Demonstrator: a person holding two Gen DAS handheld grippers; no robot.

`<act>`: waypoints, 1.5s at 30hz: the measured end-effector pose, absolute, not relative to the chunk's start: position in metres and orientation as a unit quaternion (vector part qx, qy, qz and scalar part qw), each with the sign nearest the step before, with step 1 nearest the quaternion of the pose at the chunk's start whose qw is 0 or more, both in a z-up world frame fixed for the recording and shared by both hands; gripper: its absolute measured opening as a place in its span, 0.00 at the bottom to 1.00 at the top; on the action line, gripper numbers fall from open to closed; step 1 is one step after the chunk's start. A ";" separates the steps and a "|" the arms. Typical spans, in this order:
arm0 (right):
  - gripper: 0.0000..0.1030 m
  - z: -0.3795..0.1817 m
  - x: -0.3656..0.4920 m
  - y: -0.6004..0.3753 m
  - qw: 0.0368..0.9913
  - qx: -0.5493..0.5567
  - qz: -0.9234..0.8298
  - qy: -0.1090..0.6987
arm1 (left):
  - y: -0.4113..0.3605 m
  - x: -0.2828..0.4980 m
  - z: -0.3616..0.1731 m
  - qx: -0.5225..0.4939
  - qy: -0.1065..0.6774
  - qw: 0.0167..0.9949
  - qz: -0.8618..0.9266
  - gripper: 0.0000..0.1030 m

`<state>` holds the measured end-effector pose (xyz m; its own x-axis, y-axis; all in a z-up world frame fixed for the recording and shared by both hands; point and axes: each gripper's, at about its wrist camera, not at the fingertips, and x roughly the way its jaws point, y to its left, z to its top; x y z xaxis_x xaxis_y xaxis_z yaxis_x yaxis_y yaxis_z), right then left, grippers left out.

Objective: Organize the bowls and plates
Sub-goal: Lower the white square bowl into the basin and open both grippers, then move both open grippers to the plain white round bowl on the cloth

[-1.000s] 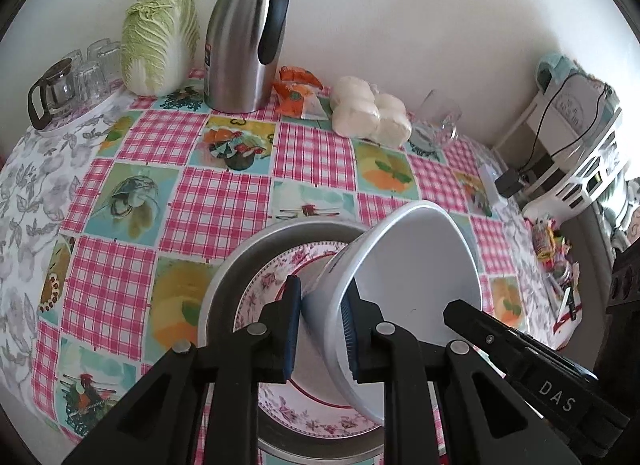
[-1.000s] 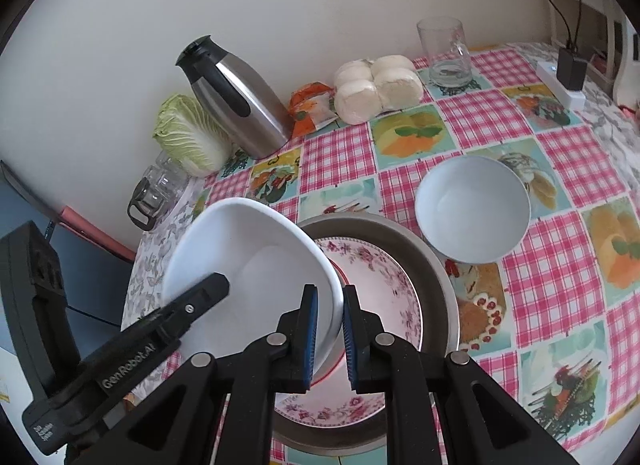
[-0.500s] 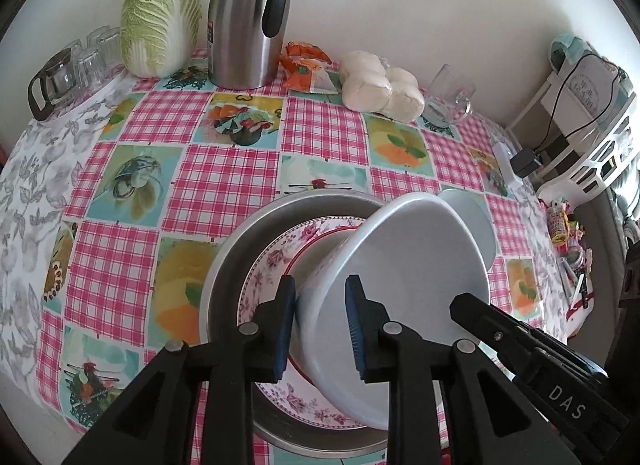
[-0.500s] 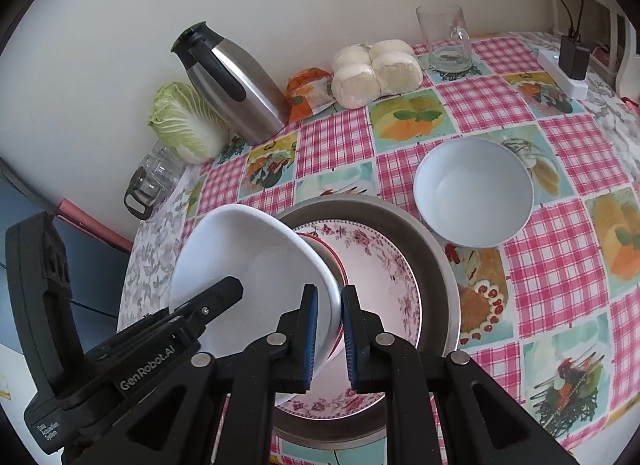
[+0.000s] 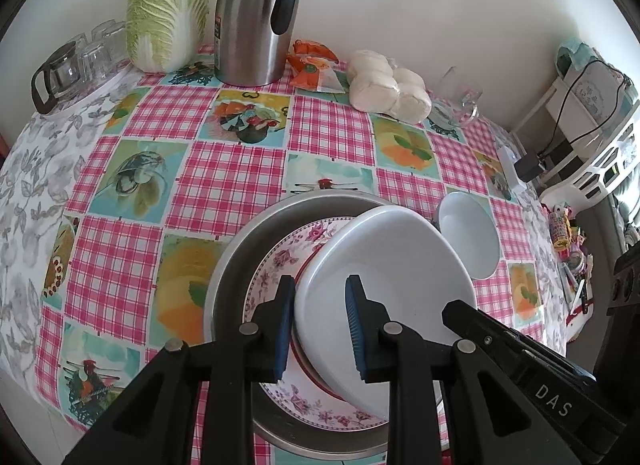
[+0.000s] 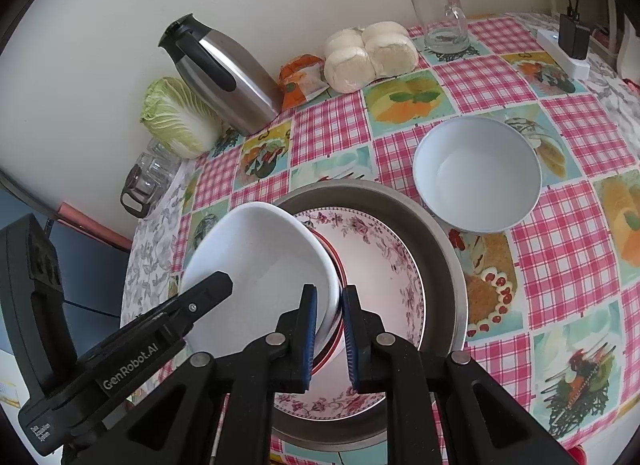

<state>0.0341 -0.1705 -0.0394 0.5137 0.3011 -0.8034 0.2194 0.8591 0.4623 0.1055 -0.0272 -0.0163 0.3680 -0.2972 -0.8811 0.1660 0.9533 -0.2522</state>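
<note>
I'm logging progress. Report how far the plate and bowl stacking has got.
Done: the floral plate lies in the metal pan. In hand: the large white bowl tilts over that plate, the right gripper shut on its rim, the left gripper open around the opposite rim. Remaining: settle this bowl flat, then probably add the smaller white bowl standing apart on the tablecloth.

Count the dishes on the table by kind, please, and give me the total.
White bowls: 2, one held tilted, one standing on the tablecloth
Floral plate: 1
Metal pan: 1
Total: 4
</note>
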 end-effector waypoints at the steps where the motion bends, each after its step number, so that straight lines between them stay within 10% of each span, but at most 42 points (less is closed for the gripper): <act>1: 0.15 -0.039 0.034 -0.171 0.829 0.264 0.025 0.492 | -0.027 0.105 -0.016 -0.061 0.543 0.826 -0.140 0.24; 17: 0.18 -0.030 0.031 -0.170 0.838 0.260 0.029 0.479 | -0.022 0.103 0.000 -0.066 0.518 0.841 -0.142 0.38; 35: 0.74 -0.024 0.028 -0.175 0.851 0.233 -0.005 0.470 | 0.007 0.108 0.006 -0.077 0.503 0.858 -0.069 0.89; 45: 0.98 -0.026 0.028 -0.177 0.852 0.235 -0.007 0.467 | 0.017 0.111 0.002 -0.084 0.502 0.860 -0.039 0.97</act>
